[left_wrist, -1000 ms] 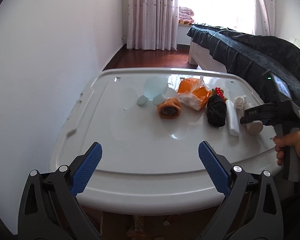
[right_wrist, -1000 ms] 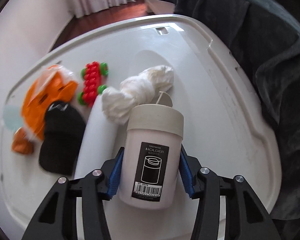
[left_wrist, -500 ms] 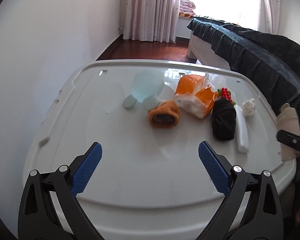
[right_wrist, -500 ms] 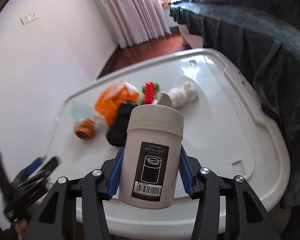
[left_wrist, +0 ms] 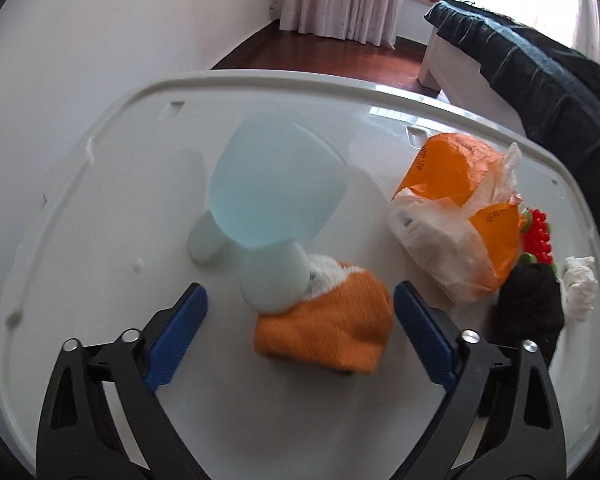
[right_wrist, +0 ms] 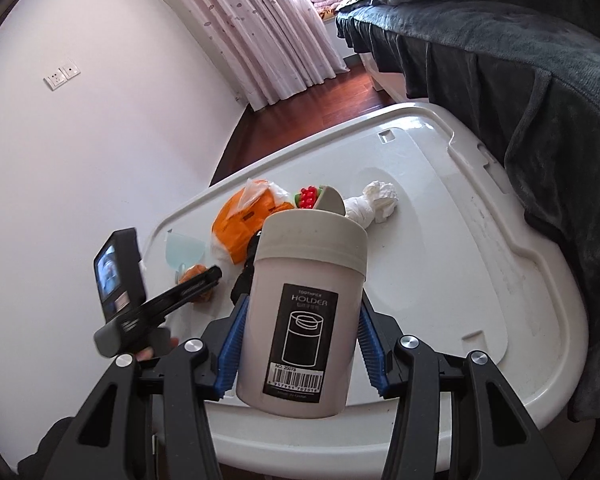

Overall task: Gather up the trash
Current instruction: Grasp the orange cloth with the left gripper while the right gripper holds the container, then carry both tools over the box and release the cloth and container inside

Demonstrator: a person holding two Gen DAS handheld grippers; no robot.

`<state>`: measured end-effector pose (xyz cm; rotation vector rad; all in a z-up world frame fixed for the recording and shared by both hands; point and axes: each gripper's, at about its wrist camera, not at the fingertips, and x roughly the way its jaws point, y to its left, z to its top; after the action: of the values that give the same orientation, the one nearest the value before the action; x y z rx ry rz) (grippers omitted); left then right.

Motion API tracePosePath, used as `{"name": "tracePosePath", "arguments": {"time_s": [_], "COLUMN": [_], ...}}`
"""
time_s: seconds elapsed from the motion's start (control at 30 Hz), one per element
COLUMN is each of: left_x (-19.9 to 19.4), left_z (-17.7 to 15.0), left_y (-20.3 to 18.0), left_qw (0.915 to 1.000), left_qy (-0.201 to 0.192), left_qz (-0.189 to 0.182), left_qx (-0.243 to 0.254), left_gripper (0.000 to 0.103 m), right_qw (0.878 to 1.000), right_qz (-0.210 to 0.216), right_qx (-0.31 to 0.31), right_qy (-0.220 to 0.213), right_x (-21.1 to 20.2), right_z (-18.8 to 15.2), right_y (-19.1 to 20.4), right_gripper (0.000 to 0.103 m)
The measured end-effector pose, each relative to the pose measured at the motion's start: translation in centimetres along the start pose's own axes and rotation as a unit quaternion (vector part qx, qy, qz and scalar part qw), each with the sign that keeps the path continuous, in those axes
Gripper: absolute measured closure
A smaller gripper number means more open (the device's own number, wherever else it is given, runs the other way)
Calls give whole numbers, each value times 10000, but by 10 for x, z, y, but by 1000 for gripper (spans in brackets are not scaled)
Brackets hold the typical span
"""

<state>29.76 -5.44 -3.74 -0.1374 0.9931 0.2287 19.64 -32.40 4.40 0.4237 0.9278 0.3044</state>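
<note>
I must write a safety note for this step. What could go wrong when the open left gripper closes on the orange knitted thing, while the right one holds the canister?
1. The pale blue disc lies partly on the orange knitted item; the open left gripper may drag it along.
2. The right gripper holds the smooth white canister low on its body, tilted, so it might slip.

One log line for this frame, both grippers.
left gripper: open, at orange hat | right gripper: shut on toothpick holder, above table
</note>
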Motion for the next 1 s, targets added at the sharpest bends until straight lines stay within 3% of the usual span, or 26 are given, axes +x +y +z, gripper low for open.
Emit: {"name": "tracePosePath", "arguments": {"time_s": [0.07,0.17,0.27,0.4,0.6,0.73,1.0], "left_x": [-3,-13,-23,-37,-89,-125,-177], "left_z": [-3,-13,-16,-33,-68,-86,-137], "left_y": [-7,-12,1,26,57,66,60], "left_qw": [9996,9984,9985,9922,9855,9868,9949], "left_qy": [-92,-184,-122,105,-69,-242,-437], "left_qz": [105,-59,-476,-1222,-1665,-1590,-768], "left_qx": [264,527,234,-222,-320,-204,488], "left_gripper": [47,61,69,70,70,70,70], "right_qw": [10000,10000,10000,10000,9994,9983,9887], "right_qz": [37,4,0,5,-17,-27,-3], "right_qx": [59,58,65,-27,-336,-574,-1499], "right_qy": [24,-13,-9,28,-7,30,-18], "right_x": [-1,-4,-4,1,6,11,2], "right_z": [-1,-1,-2,-3,-5,-11,-50], "right_y": [-2,-2,-1,8,27,40,81], "right_gripper": [53,53,53,53,53,53,53]}}
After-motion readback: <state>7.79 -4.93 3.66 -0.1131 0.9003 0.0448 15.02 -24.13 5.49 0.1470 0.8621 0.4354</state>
